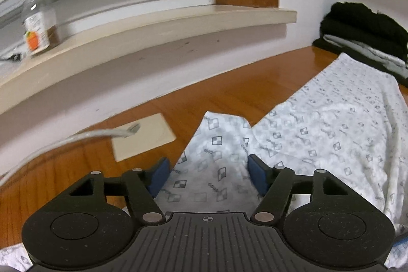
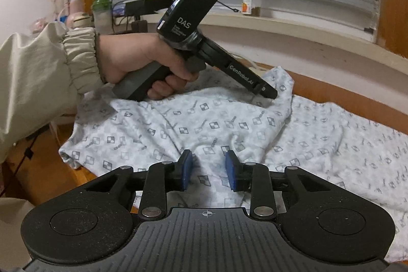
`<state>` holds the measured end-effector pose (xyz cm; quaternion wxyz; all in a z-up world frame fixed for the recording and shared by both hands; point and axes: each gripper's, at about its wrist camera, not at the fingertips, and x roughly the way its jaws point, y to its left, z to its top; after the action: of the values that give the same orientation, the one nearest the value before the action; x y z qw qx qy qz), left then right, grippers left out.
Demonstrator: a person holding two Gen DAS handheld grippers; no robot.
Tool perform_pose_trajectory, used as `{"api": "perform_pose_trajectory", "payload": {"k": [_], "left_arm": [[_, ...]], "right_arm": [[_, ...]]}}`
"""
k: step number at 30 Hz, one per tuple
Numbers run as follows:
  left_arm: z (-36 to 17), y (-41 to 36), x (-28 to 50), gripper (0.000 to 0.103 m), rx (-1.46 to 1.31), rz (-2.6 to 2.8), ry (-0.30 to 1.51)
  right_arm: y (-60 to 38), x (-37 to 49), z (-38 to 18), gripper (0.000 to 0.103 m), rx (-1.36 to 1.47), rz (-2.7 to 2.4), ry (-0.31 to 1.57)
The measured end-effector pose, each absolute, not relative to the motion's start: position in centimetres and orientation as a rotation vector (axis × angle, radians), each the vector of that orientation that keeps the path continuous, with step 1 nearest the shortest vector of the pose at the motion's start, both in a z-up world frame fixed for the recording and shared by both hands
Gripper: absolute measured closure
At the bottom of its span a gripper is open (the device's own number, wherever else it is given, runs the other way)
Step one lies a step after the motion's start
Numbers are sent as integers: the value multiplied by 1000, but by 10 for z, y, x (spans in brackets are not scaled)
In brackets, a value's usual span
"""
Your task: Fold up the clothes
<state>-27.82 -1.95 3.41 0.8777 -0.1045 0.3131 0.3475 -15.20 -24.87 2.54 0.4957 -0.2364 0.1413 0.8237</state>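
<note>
Both jaws stand spread over a rumpled white garment [image 2: 193,124] printed with grey checkered squares; left gripper [image 2: 265,91] reads "DAS", "GenRobot.AI".

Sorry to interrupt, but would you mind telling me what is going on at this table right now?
A person is folding a white patterned garment spread on a wooden table, with a handheld gripper in each hand. The left gripper is open over a folded-over flap of the cloth; the right gripper is open above a wrinkled part, gripping nothing. A stack of folded dark clothes sits at the far end.
</note>
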Motion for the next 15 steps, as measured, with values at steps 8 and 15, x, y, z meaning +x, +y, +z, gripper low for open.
{"api": "perform_pose_trajectory", "payload": {"k": [8,15], "left_arm": [[41,-21,-278,22,-175,779,662],[58,-44,-258,14,-205,723,574]], "right_arm": [[-254,-132,29,73,-458,1999,353],[-281,-58,32,69,-388,1769,329]]}}
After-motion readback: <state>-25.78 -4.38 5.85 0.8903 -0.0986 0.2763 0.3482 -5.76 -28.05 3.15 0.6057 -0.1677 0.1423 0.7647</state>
